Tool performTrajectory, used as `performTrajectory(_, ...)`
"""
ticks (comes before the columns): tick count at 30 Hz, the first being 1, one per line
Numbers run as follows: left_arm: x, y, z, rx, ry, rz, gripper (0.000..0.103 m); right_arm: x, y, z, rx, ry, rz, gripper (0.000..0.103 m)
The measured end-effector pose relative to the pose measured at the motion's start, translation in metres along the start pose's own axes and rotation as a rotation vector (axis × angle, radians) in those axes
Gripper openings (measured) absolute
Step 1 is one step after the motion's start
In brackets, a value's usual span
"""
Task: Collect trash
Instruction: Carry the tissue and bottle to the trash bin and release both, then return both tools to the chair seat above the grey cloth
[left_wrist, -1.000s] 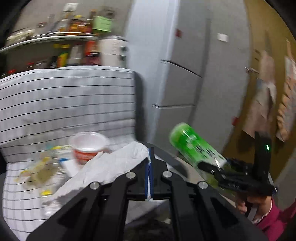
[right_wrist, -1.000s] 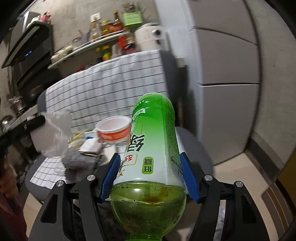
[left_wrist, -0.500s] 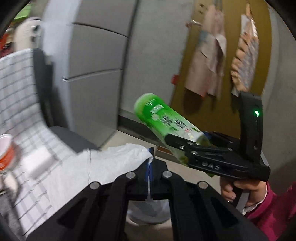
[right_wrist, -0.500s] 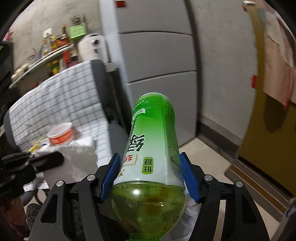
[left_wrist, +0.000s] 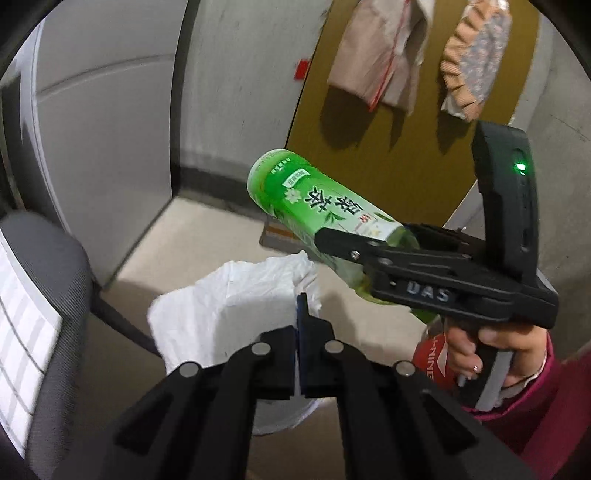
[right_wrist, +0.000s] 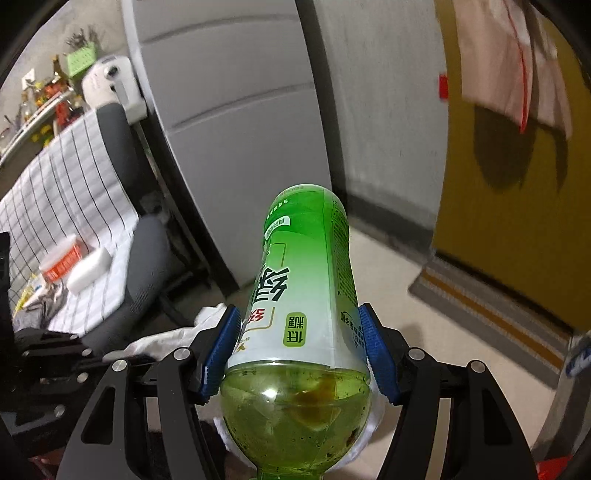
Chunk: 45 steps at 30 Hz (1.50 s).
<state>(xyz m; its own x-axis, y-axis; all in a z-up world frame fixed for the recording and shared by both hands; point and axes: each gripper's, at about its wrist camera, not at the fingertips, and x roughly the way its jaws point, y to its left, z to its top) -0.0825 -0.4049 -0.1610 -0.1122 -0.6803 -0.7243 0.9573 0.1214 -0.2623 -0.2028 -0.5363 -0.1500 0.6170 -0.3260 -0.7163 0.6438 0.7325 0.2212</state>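
Observation:
My left gripper (left_wrist: 297, 317) is shut on a crumpled white tissue (left_wrist: 229, 299) and holds it over a white-lined bin (left_wrist: 280, 417) on the floor. My right gripper (right_wrist: 301, 347) is shut on a green tea bottle (right_wrist: 306, 280) with its base pointing forward; a little liquid sits near the neck. In the left wrist view the bottle (left_wrist: 314, 199) and right gripper (left_wrist: 424, 273) hover to the right above the bin. The tissue (right_wrist: 162, 339) also shows low left in the right wrist view.
A chair with a checked cloth (right_wrist: 62, 192) holds a red-and-white cup (right_wrist: 61, 260), a white block (right_wrist: 88, 271) and wrappers. A grey fridge (right_wrist: 240, 122) stands behind it. A yellow door (right_wrist: 517, 206) with a doormat (right_wrist: 491, 314) is on the right.
Both grippers have swung right, away from the chair toward the floor by the fridge and door. The bin has come under the left gripper. Both grips are unchanged.

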Motion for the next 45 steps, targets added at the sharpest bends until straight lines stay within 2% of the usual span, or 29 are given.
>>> performTrajectory(5, 0.029, 0.016, -0.015, -0.019, 0.094, 0.036, 0.000, 0.038, -0.002, -0.022, 0.028, 0.121, 0.041, 0.066)
performTrajectory(8, 0.043, 0.028, -0.025, -0.051, 0.146, 0.052, 0.003, 0.060, -0.002, -0.032, 0.050, 0.159, 0.052, 0.066)
performTrajectory(10, 0.051, 0.034, -0.029, -0.075, 0.179, 0.069, 0.032, 0.081, -0.006, -0.039, 0.086, 0.185, 0.062, 0.067)
performTrajectory(11, 0.051, 0.037, -0.033, -0.085, 0.179, 0.085, 0.055, 0.090, -0.007, -0.040, 0.104, 0.203, 0.066, 0.070)
performTrajectory(12, 0.054, 0.035, -0.028, -0.089, 0.174, 0.094, 0.060, 0.099, -0.009, -0.043, 0.121, 0.227, 0.073, 0.073)
performTrajectory(13, 0.052, 0.038, -0.031, -0.094, 0.173, 0.099, 0.060, 0.107, -0.010, -0.046, 0.136, 0.253, 0.077, 0.078)
performTrajectory(16, 0.045, 0.037, -0.030, -0.089, 0.163, 0.115, 0.060, 0.111, -0.010, -0.049, 0.162, 0.276, 0.090, 0.079)
performTrajectory(25, -0.013, 0.042, -0.019, -0.130, 0.020, 0.158, 0.061, 0.043, 0.006, -0.004, 0.061, 0.081, 0.022, 0.079)
performTrajectory(31, -0.064, 0.052, -0.026, -0.167, -0.073, 0.262, 0.062, -0.009, 0.035, 0.022, 0.028, -0.050, 0.049, 0.079)
performTrajectory(35, -0.100, 0.066, -0.041, -0.232, -0.115, 0.345, 0.063, -0.033, 0.072, 0.036, -0.034, -0.109, 0.110, 0.079)
performTrajectory(37, -0.121, 0.078, -0.054, -0.284, -0.129, 0.394, 0.067, -0.037, 0.092, 0.040, -0.071, -0.117, 0.143, 0.079)
performTrajectory(45, -0.203, 0.122, -0.119, -0.496, -0.181, 0.597, 0.067, -0.018, 0.200, 0.036, -0.258, -0.042, 0.312, 0.079)
